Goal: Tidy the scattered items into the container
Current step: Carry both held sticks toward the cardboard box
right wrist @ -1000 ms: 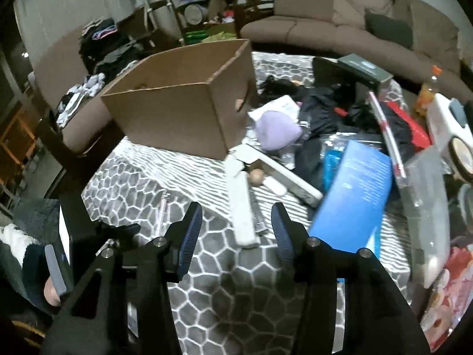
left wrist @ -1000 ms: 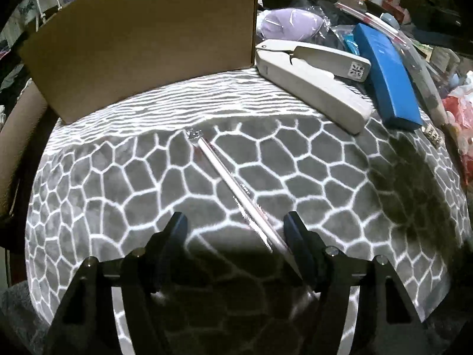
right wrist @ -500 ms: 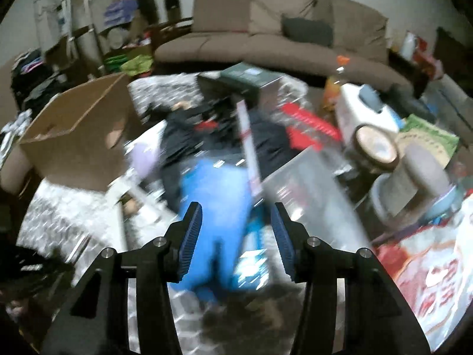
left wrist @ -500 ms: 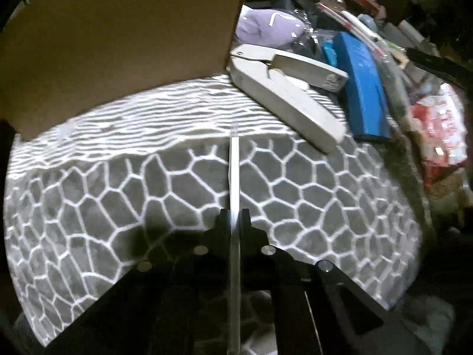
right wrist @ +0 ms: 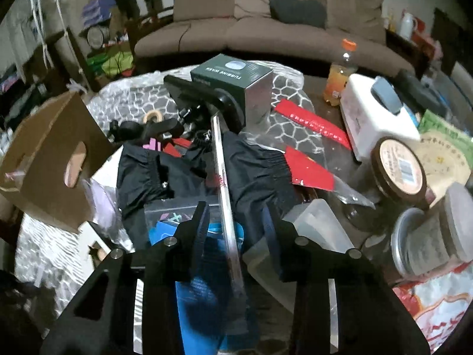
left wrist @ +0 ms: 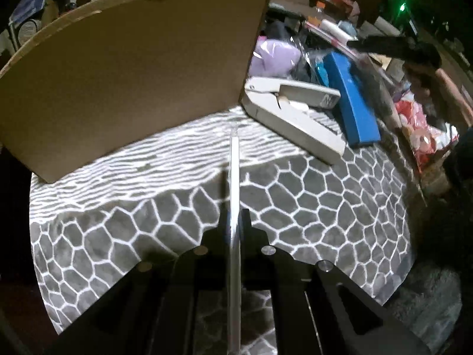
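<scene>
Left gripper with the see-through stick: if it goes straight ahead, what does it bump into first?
Most likely the cardboard box. The left gripper is shut on the clear stick, whose tip points at the box's lower right corner, so the stick would touch before the fingers. Depth is hard to judge; it might slip past towards the white stapler.

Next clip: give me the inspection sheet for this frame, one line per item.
Surface: grey honeycomb-pattern cloth.
Job's things: cardboard box, open top; clear tube in left gripper.
Clutter: white stapler, blue box, black garment, green carton, juice bottle, jars.
Grippers: left gripper shut on the tube; right gripper open above a long striped stick.
Cables: nothing seen.
Surroundings: brown sofa, cluttered shelves.
</scene>
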